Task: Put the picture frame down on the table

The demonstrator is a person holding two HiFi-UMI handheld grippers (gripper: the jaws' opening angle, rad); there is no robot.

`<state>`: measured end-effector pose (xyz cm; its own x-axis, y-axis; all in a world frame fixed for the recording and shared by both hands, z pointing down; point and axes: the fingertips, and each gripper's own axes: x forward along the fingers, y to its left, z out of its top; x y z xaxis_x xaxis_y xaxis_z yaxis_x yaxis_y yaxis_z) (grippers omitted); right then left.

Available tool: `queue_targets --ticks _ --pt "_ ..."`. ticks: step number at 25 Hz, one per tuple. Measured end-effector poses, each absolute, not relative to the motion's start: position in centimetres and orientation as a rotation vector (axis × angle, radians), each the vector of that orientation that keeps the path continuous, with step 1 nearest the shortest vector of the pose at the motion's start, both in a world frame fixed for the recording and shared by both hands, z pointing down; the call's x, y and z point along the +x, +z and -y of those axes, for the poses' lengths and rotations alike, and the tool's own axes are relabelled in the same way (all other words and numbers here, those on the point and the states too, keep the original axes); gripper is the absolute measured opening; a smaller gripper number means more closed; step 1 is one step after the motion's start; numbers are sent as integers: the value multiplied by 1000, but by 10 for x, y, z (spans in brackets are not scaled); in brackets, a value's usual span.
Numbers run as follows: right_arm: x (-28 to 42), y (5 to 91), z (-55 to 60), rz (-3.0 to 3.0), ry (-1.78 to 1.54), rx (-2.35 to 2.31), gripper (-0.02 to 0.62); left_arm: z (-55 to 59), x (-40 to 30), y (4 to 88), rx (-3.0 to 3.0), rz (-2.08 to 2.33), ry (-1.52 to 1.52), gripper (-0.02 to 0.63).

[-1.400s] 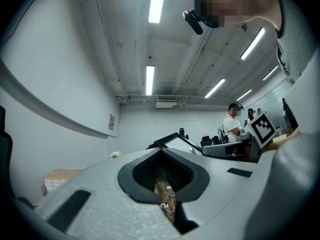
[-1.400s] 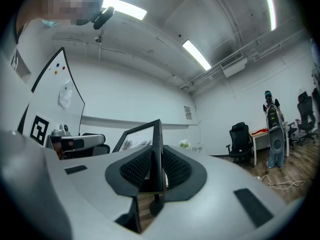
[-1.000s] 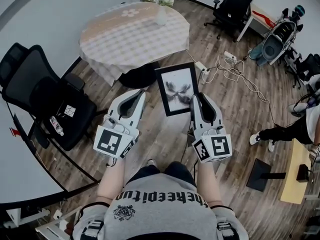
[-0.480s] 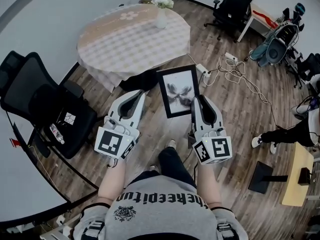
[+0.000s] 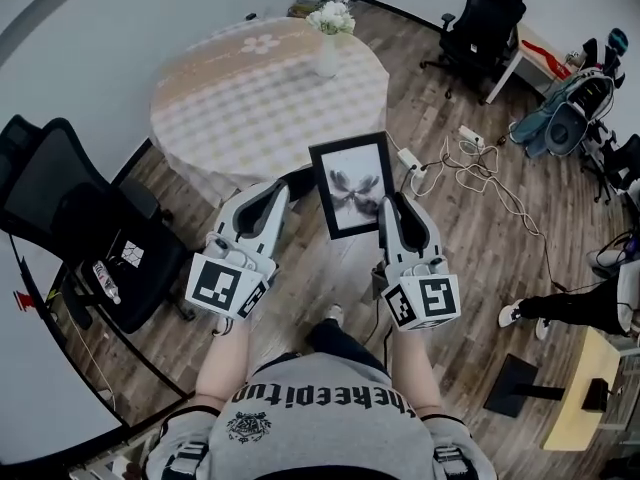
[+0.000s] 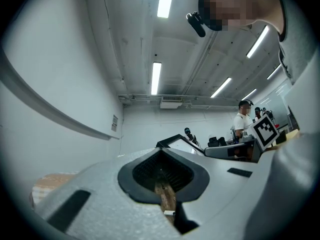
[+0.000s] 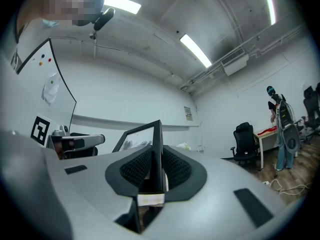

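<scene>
A black picture frame (image 5: 352, 185) with a grey print hangs above the wooden floor, just short of the round cloth-covered table (image 5: 250, 88). My right gripper (image 5: 383, 206) is shut on the frame's right edge. In the right gripper view that edge (image 7: 156, 149) stands upright between the dark pads (image 7: 176, 168) of my right gripper (image 7: 156, 153). My left gripper (image 5: 277, 192) floats left of the frame, apart from it, shut with nothing in it. The left gripper view shows my left gripper (image 6: 162, 152) and the frame's corner (image 6: 176, 141) beyond it.
A white vase of flowers (image 5: 328, 38) stands at the table's far edge. A black office chair (image 5: 80, 208) is at the left. A power strip and cables (image 5: 450, 153) lie on the floor to the right. Another chair (image 5: 485, 23) and someone's leg (image 5: 560, 308) are farther right.
The person has stepped toward the table, so it sits closer below the grippers. The frame stays in the right gripper. Both grippers keep their pose.
</scene>
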<state>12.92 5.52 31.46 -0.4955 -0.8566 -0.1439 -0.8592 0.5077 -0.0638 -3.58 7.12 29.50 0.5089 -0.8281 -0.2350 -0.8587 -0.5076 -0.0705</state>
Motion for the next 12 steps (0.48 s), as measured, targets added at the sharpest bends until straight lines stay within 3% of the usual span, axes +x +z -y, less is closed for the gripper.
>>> queue_targets --ticks 12 --pt "164 308 39 -2631 46 -1393 71 11 8 285 -2507 -1497 258 15"
